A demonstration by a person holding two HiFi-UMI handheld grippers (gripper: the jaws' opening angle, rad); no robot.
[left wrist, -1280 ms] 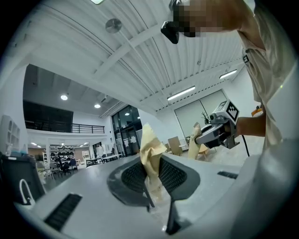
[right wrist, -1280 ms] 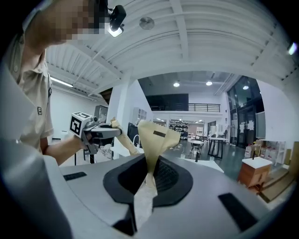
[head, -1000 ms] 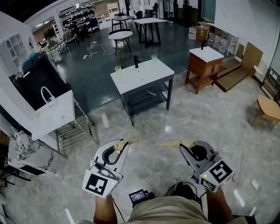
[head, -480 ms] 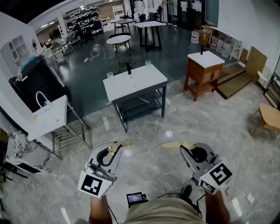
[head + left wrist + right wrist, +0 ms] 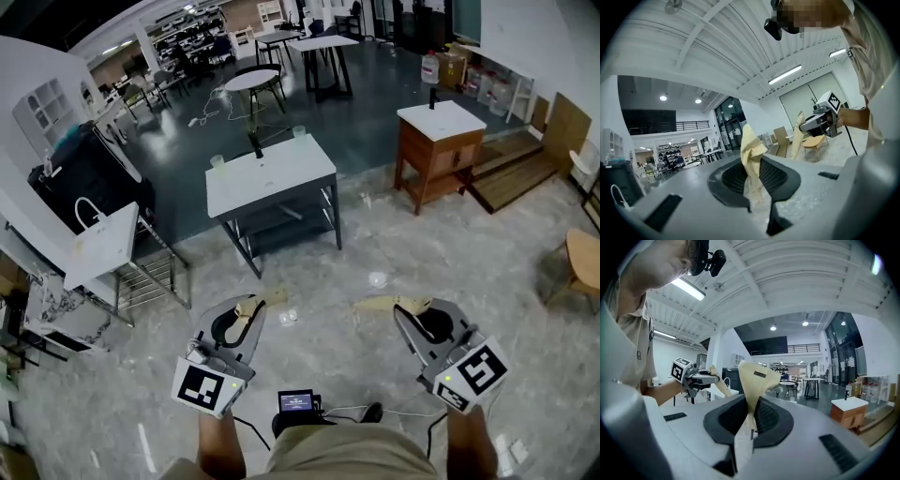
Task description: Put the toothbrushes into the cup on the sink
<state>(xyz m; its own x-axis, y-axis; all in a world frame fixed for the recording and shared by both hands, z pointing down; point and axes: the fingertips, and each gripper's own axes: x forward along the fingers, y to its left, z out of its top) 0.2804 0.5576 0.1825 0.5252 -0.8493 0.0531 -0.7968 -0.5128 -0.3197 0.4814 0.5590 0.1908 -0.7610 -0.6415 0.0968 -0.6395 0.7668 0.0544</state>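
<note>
2 GRIPPERS, 1 SINK: A person holds 2 tools level above a pale, marbled floor (image 5: 422, 253), both aimed at the white-topped sink (image 5: 281, 178) standing well apart on the far side. The left gripper (image 5: 275, 296) has its beige-wrapped fingertips (image 5: 749, 140) pressed together, with nothing to be seen between them. The right gripper (image 5: 364, 304) likewise shows its beige fingertips (image 5: 754, 376) closed on each other and holds nothing that its own view reveals. The 2 tools sit side by side, apart, each with its marker cube at the near end, close to the person.

On the sink, a dark faucet (image 5: 255, 145) rises at the far edge between 2 clear cups: the left cup (image 5: 217, 161) at the far left corner and the right cup (image 5: 299, 132) at the far right corner. The toothbrushes cannot be made out at this range.

Right of the sink stands a wooden vanity (image 5: 431, 159) with a white top. At left, a white bag (image 5: 101, 246) sits on a metal rack (image 5: 150, 281). A round table (image 5: 251, 80) stands farther off, beyond the sink.
</note>
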